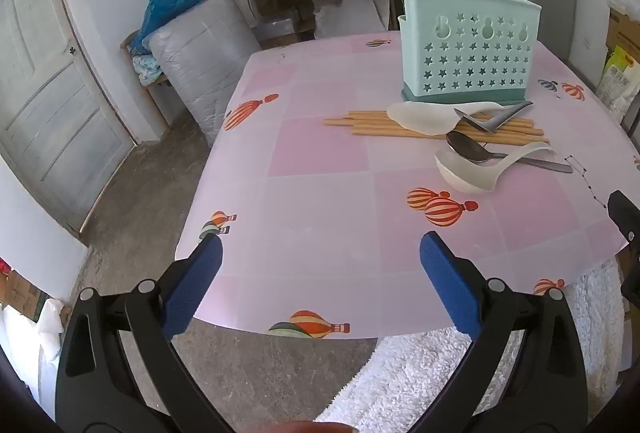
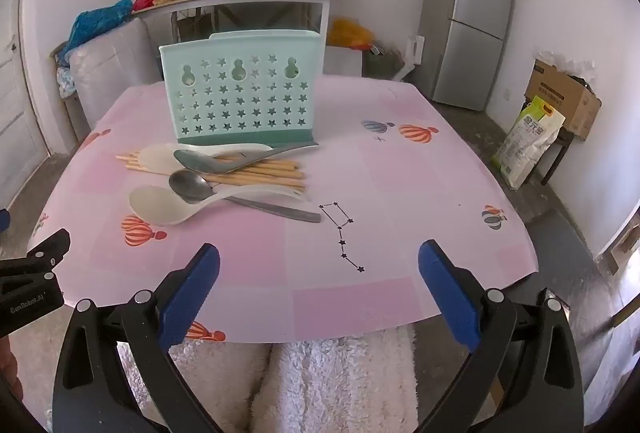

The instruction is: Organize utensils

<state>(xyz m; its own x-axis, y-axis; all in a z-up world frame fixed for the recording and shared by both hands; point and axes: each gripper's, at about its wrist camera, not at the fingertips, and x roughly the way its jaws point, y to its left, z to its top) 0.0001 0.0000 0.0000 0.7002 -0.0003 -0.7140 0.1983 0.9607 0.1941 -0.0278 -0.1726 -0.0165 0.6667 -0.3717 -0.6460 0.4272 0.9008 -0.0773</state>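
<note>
Both tools, left (image 1: 320, 285) & right (image 2: 319, 289), spread wide, empty, over table (image 2: 400, 193) near edge; utensils (image 2: 224, 177) well ahead.

grey fridge (image 2: 470, 17), cardboard box (image 2: 562, 97), door (image 1: 48, 73)

Tablecloth (image 2: 400, 193) is looking like smooth, slightly glossy vinyl. Holder (image 2: 244, 93) is showing as matt plastic, the pale ladles (image 2: 160, 207) smooth plastic too. Spoons (image 2: 192, 185) are gleaming like dull brushed metal, chopsticks (image 2: 256, 171) looking like plain wood. Rug (image 2: 320, 381) is looking fluffy.
</note>
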